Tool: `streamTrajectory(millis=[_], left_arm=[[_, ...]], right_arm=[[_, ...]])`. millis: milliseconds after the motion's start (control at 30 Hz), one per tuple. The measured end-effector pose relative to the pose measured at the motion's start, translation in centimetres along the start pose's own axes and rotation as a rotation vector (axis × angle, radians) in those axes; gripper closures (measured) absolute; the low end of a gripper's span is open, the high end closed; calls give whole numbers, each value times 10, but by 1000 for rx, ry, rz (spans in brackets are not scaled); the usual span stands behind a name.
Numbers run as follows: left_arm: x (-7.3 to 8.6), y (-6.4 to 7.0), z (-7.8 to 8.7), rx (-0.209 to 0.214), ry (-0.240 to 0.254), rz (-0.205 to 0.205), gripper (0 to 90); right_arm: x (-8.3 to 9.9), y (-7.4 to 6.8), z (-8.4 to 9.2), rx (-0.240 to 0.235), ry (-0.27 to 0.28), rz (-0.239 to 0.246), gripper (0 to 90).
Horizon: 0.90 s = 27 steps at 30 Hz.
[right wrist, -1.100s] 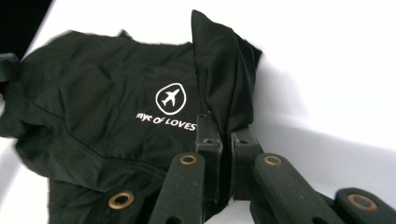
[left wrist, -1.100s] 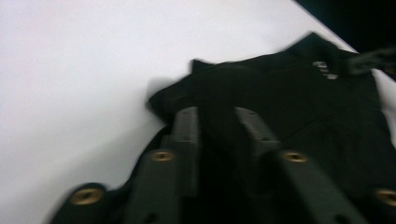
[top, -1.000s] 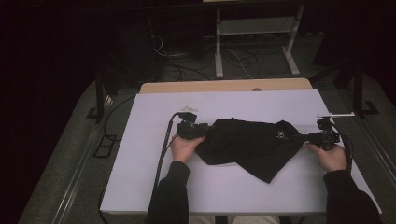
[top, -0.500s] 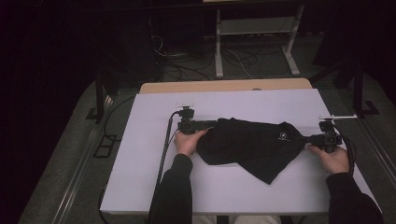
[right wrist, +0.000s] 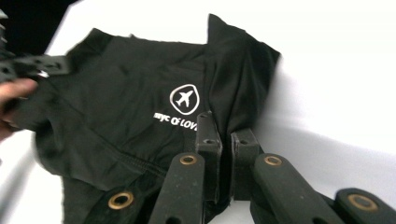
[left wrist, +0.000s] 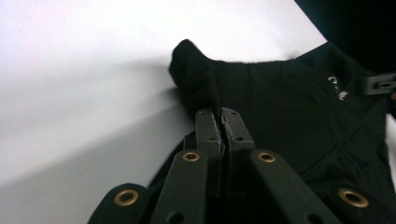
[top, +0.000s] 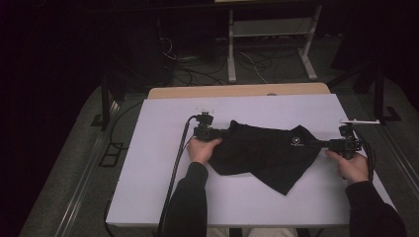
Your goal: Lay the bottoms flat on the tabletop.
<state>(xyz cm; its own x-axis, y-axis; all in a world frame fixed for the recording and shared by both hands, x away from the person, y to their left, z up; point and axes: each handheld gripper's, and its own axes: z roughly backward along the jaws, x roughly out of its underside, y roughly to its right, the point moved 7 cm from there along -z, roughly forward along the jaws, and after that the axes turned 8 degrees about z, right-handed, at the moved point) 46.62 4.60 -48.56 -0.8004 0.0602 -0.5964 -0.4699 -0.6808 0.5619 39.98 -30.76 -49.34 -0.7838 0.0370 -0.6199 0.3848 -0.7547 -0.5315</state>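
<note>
Both forearms reaching forward, hands low at opposite ends of black garment, spread on white table. Left gripper just clamped onto 1 corner. Right gripper clamped on opposite edge.

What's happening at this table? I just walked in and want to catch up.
A person works a black garment lying on the white table with a hand-held gripper in each hand. The left gripper has just been closing and now pinches a fold at one end of the cloth. The right gripper is clamped on the opposite end, near the white airplane logo. The garment lies between them, partly spread and wrinkled.
</note>
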Motion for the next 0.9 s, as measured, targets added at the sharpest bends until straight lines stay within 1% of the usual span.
streamTrajectory(millis=[33,67,100,133,167,200,233,300,333,367,400,433,467,500,533,600,633,667,700,733,767,800,833,867,900], left_arm=[[-2,0,4,-14,11,-12,867],[-4,-1,8,-22,23,-23,867],[-8,0,18,-32,50,-41,868],[-8,0,18,-32,50,-41,868],[-10,0,22,-36,60,-46,868],[-12,0,27,-36,67,-54,868],[-13,0,32,-40,75,-60,868],[-18,0,43,-47,95,-76,868],[-20,-1,49,-52,105,-78,868],[-26,-3,60,-55,129,-72,868],[-29,-5,66,-59,141,-69,868],[-29,-5,66,-59,141,-69,868],[-33,-6,71,-60,154,-68,868],[-37,-7,76,-58,166,-68,868],[-46,-9,86,-46,190,-58,868],[-58,-12,95,-75,197,-75,868],[-65,-13,98,-82,205,-77,868],[-65,-13,98,-82,205,-77,868],[-79,-15,104,-94,218,-87,868],[-79,-15,104,-94,218,-87,868],[-93,-16,106,-83,222,-89,868],[-100,-17,106,-65,218,-90,868],[-106,-19,104,-56,217,-86,867],[-106,-19,104,-56,217,-86,867],[-111,-22,102,-56,221,-87,867]], right_arm=[[0,0,0,0,0,0,846],[-5,-4,-2,-13,4,6,846],[-9,-8,-3,-25,8,11,846],[-12,-13,-3,-46,16,12,847],[-12,-13,-3,-46,16,12,847],[-21,-23,-5,-92,32,25,846],[-21,-23,-5,-92,32,25,846],[-30,-35,-7,-118,36,52,846],[-35,-39,-8,-132,42,61,846],[-43,-47,-12,-159,49,68,846],[-48,-50,-14,-169,53,70,846],[-54,-53,-16,-175,58,71,846],[-54,-53,-16,-175,58,71,846],[-59,-55,-18,-179,62,74,846],[-73,-59,-21,-186,66,76,847],[-88,-60,-24,-198,83,79,846],[-96,-61,-26,-210,95,76,846],[-105,-62,-28,-222,107,76,846],[-113,-63,-30,-232,114,76,846],[-113,-63,-30,-232,114,76,846],[-129,-63,-35,-245,131,77,846],[-137,-63,-39,-248,134,78,847],[-144,-62,-43,-246,145,85,846],[-149,-60,-47,-246,151,81,846],[-149,-60,-47,-246,151,81,846]])
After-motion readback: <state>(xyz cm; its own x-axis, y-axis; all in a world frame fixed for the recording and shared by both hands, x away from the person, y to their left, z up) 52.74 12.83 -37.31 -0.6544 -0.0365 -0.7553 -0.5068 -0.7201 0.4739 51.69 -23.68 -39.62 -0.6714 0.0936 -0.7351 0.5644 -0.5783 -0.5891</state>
